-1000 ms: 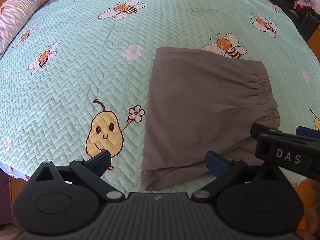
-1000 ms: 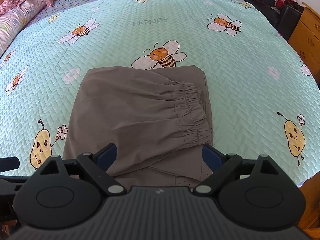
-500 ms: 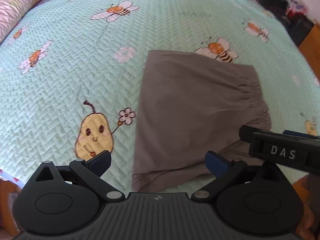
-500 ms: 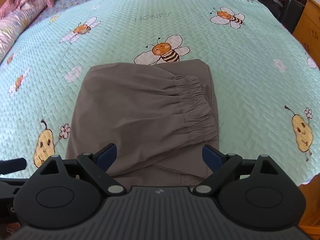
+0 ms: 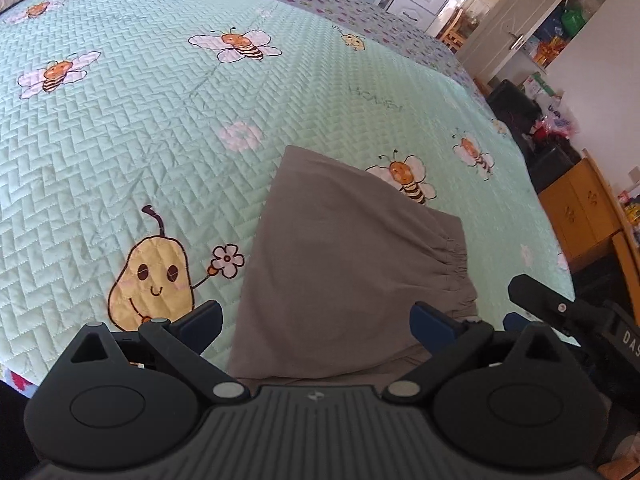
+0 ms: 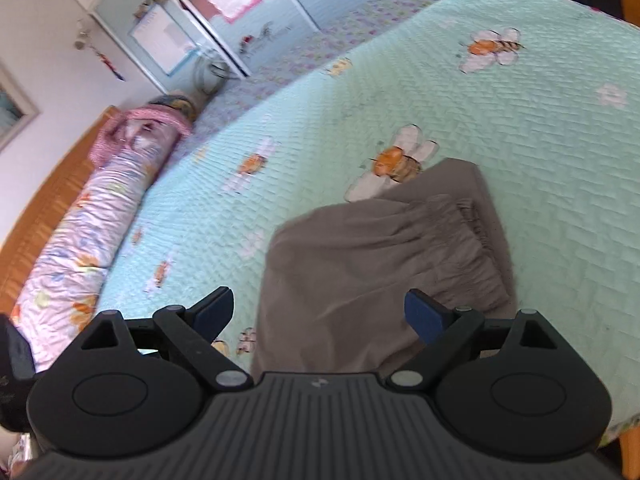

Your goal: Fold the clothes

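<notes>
Left wrist view: the left gripper (image 5: 314, 326) has its blue-tipped fingers (image 5: 202, 320) spread wide with nothing between them, raised over the near edge of the bed. The right gripper (image 6: 320, 314) is likewise spread wide and empty in its own view, tilted and blurred, and its black body shows at the right edge of the left view.

Just beyond both sets of fingers lie the grey trousers (image 5: 344, 276), a compact flat stack of layers with the gathered waistband (image 5: 456, 268) on top toward the right side. They rest on the mint quilt (image 5: 140, 140), close to the bed's near edge, partly covering a printed bee.

As a judgement, the garment already lies folded. That fits either a finished fold with the grippers drawn clear, or a pause ahead of one more fold or a tidying of the loose lower layer peeking out at the near side. The pictures do not settle which, so no further move is certain.

For room, the quilt is open to the left and far side. A rolled floral bolster (image 6: 80, 240) lies well off to the left by the headboard, and wooden cabinets (image 5: 580, 208) stand beyond the bed's right edge.
</notes>
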The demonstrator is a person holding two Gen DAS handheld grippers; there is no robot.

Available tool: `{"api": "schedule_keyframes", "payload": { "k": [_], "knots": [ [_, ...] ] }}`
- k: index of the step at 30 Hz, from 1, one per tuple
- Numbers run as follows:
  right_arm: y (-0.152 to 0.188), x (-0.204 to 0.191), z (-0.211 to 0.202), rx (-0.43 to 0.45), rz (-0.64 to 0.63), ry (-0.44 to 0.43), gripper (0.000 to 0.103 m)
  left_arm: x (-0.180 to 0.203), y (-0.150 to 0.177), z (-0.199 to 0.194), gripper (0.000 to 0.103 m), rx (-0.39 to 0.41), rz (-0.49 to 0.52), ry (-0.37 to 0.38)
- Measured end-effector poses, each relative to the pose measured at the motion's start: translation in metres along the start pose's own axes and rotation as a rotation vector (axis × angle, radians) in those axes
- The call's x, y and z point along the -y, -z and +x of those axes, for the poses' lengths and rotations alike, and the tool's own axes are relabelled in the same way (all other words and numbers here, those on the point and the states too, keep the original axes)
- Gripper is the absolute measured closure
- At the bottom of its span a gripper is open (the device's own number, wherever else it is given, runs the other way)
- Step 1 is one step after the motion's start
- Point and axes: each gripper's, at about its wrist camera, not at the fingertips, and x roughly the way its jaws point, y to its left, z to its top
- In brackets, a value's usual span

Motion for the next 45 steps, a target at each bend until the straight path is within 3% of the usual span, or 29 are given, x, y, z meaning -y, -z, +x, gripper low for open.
{"api": "schedule_keyframes", "payload": {
  "k": [6,11,16,28,35,42,43,44,45],
  "knots": [
    [-0.003,0.018,-0.026,0.171,-0.012,-0.175,0.01,-0.037,-0.01,0.007,0.001,0.04,-0.116,0.128],
    [-0.018,0.087,-0.011,0.112,0.221,-0.267,0.01,-0.072,-0.021,0.027,0.0,0.024,-0.216,0.176],
    [-0.032,0.132,0.012,0.06,0.257,-0.073,0.01,-0.082,-0.032,0.067,0.0,-0.058,-0.184,0.209],
    [-0.029,0.152,0.083,-0.173,0.231,-0.097,0.007,-0.098,-0.057,0.134,0.0,-0.249,-0.223,0.389],
    [-0.05,0.149,0.11,-0.275,0.171,-0.212,0.0,-0.08,-0.077,0.166,0.0,-0.345,-0.123,0.495],
    [-0.06,0.152,0.126,-0.305,0.176,-0.335,0.0,-0.062,-0.082,0.193,0.0,-0.389,-0.076,0.583],
    [-0.059,0.15,0.125,-0.304,0.16,-0.331,0.002,-0.059,-0.081,0.194,0.0,-0.39,-0.066,0.581],
    [-0.059,0.146,0.124,-0.304,0.13,-0.314,0.01,-0.056,-0.08,0.193,0.0,-0.389,-0.054,0.573],
    [-0.058,0.146,0.121,-0.304,0.105,-0.289,0.032,-0.053,-0.079,0.191,0.001,-0.386,-0.04,0.559]
  ]
}}
